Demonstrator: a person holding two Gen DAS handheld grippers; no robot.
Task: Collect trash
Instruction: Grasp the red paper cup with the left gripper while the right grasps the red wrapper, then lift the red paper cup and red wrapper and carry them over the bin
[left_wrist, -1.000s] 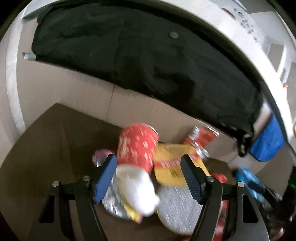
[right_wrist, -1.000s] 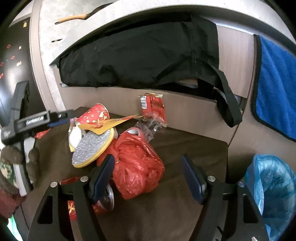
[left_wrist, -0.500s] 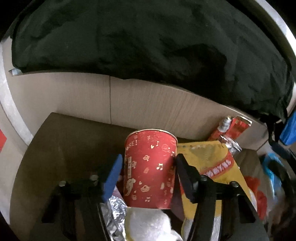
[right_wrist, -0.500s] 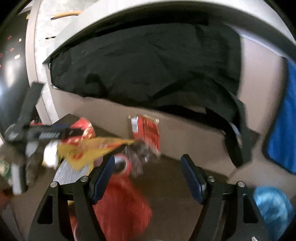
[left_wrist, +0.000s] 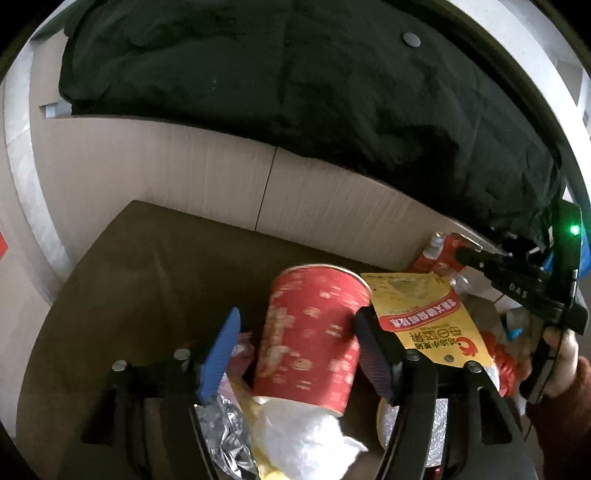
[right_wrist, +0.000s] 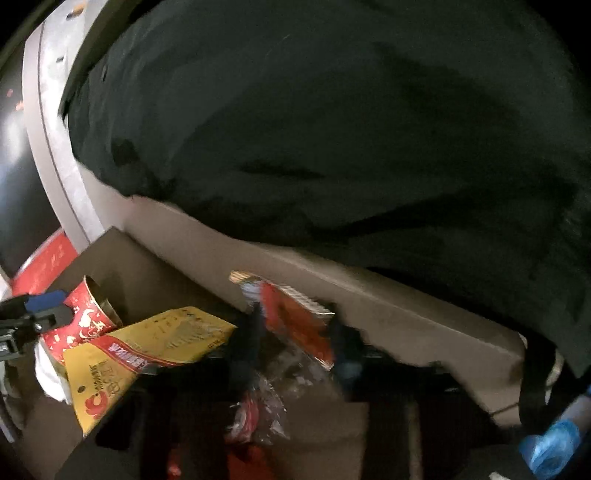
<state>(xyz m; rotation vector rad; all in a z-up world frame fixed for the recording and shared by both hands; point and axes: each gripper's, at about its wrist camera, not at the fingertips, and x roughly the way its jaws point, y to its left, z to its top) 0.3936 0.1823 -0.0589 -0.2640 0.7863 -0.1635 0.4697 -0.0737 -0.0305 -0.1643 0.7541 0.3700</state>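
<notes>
Brown tabletop (left_wrist: 147, 277) set against a beige panel wall (left_wrist: 184, 177), carrying a heap of trash near its back edge. Item one: red paper cup (left_wrist: 310, 332), printed with pale festive motifs, gold-toned rim, lying tilted with its mouth turned toward the wall. It lies between the jaws of the left gripper (left_wrist: 297, 321), which are opening; the blue pad on one side stands clear of the cup wall. Item two: white crumpled tissue (left_wrist: 303, 439), bunched at the cup's base. Item three: yellow packet (left_wrist: 417, 314), flat, with a red band and printed characters, touching the cup's side and lying over the gripper's other finger. Item four: crumpled foil (left_wrist: 221, 424), silver, beneath the cup. Item five: red plastic bag (left_wrist: 502, 358), partly hidden behind the packet. Item six: red wrapper (right_wrist: 295, 325), standing against the wall with crumpled clear plastic (right_wrist: 273, 380) below it; the right gripper (right_wrist: 295, 339) is closing on it, its blurred fingers against the wrapper's two sides. A hand (left_wrist: 561, 354) in a dark red sleeve holds that gripper. Black cloth (left_wrist: 295, 92) hangs over the wall above. Blue bag (right_wrist: 550, 443) sits well off to one side.
</notes>
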